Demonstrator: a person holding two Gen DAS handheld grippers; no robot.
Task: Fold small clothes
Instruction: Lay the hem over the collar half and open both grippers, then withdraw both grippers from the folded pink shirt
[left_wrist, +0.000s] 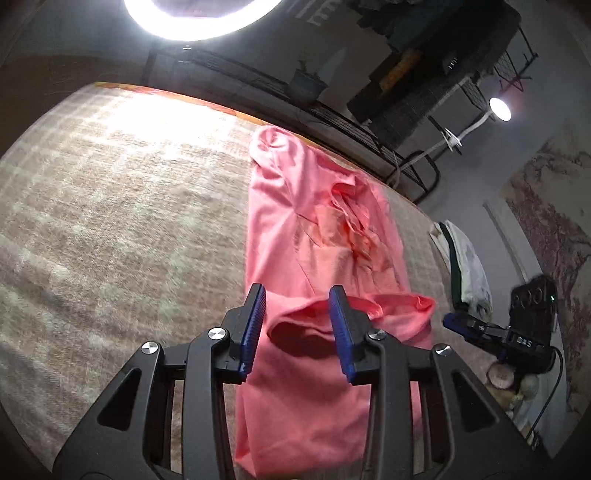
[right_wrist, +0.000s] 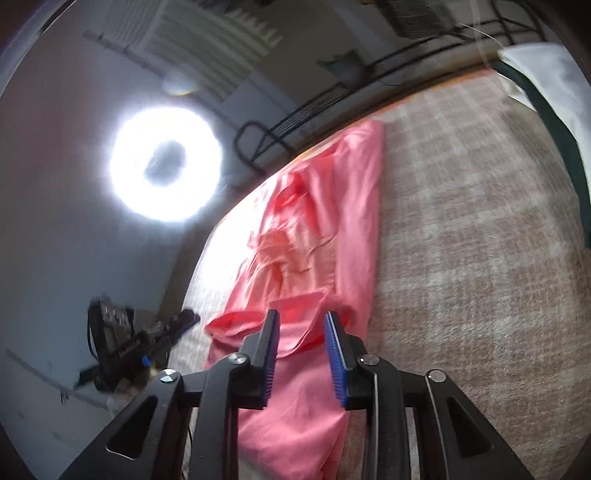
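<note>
Both jaws spread: the left hand-held gripper (left_wrist: 297, 291) and right hand-held gripper (right_wrist: 301, 317) hover over the pink garment's (left_wrist: 317, 229) near end, lying lengthwise ahead on the plaid blanket (left_wrist: 110, 206).

left claw (left_wrist: 297, 295): spread above pink garment (left_wrist: 317, 229) | garment: on plaid blanket (left_wrist: 110, 206)

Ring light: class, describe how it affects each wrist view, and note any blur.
Left wrist view: the ring light at the top edge washes out the checked blanket. Right wrist view: it blooms into a glaring halo, and the pink garment is motion-blurred.
</note>
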